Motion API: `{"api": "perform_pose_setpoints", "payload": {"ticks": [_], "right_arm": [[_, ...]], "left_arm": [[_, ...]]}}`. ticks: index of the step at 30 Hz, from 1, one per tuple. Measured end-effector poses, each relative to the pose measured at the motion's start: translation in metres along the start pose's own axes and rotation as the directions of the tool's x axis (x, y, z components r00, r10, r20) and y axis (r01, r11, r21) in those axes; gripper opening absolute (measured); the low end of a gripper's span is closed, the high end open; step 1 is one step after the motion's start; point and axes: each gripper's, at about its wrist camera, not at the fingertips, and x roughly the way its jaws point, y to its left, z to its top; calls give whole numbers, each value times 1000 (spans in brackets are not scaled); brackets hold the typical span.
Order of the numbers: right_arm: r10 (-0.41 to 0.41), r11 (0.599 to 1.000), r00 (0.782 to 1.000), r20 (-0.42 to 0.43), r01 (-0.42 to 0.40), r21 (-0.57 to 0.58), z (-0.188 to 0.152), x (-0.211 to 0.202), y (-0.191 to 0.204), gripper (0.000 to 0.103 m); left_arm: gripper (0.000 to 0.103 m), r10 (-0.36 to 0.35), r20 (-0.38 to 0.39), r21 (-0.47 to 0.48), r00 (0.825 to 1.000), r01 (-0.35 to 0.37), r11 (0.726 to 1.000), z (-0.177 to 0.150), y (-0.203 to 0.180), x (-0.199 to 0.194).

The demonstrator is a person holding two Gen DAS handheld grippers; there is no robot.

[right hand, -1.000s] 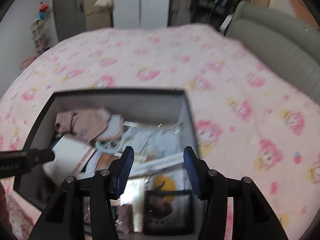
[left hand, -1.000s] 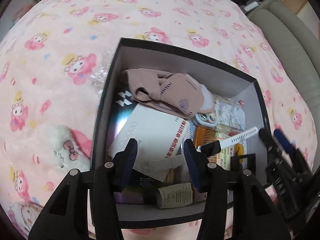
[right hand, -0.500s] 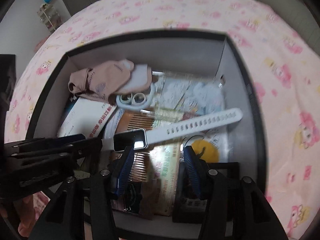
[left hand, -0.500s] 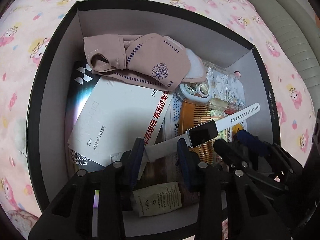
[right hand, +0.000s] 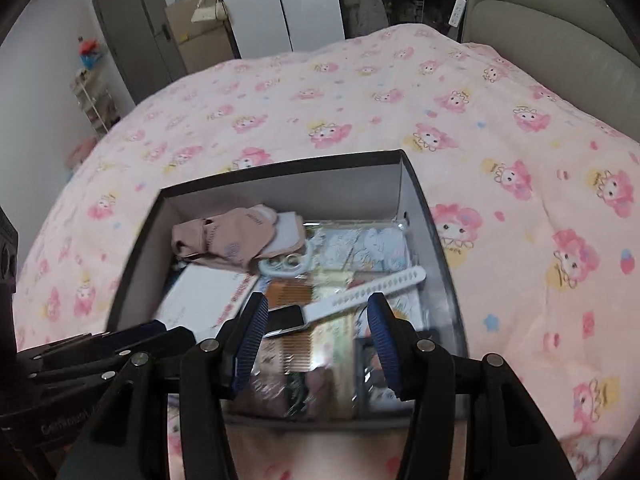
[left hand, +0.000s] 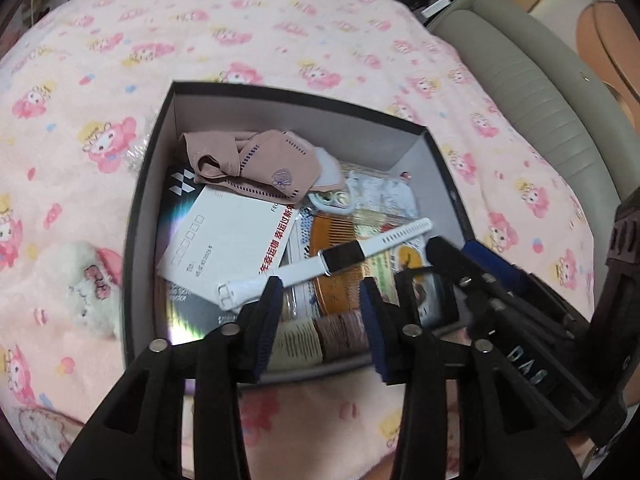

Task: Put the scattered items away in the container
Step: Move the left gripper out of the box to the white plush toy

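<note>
A black box (left hand: 144,208) with grey inner walls sits on the pink bed and also shows in the right wrist view (right hand: 436,240). Inside lie a white smartwatch (left hand: 340,258) (right hand: 360,296) across an orange comb (left hand: 332,232), a white envelope (left hand: 228,240), a pink mask (left hand: 256,160) (right hand: 224,236), a white ring case (left hand: 334,200) and packets. My left gripper (left hand: 320,316) is open and empty above the box's near edge. My right gripper (right hand: 316,340) is open and empty above the box's near right part.
The pink cartoon-print blanket (right hand: 360,92) covers the bed around the box. A white plush toy (left hand: 88,284) lies left of the box. A grey padded headboard (left hand: 540,92) runs along the right. Wardrobe and shelves (right hand: 168,40) stand beyond the bed.
Both grippers have pulled back and up from inside the box. The left gripper's jaws have widened, and the watch strap it was at half a second ago now lies free in the box.
</note>
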Motion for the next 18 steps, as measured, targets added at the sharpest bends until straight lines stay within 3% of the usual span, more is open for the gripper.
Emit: {"api": "perform_pose_setpoints", "payload": {"ticks": [3,10,18], "right_arm": [[-15,1000,1000,10,15,-8,-15,-12,9,48],[-21,1000,999,37,21,9,-40,-30,43,48],[65,991,998,11,-63,-122,-57,-26,118,48]], "left_arm": [[45,39,33,47,999,-41,998,-5,-8,-17],[45,48,79,66,996,-53,996,-26,14,-49],[44,61,97,-56,993,-56,997,-53,84,-82]]}}
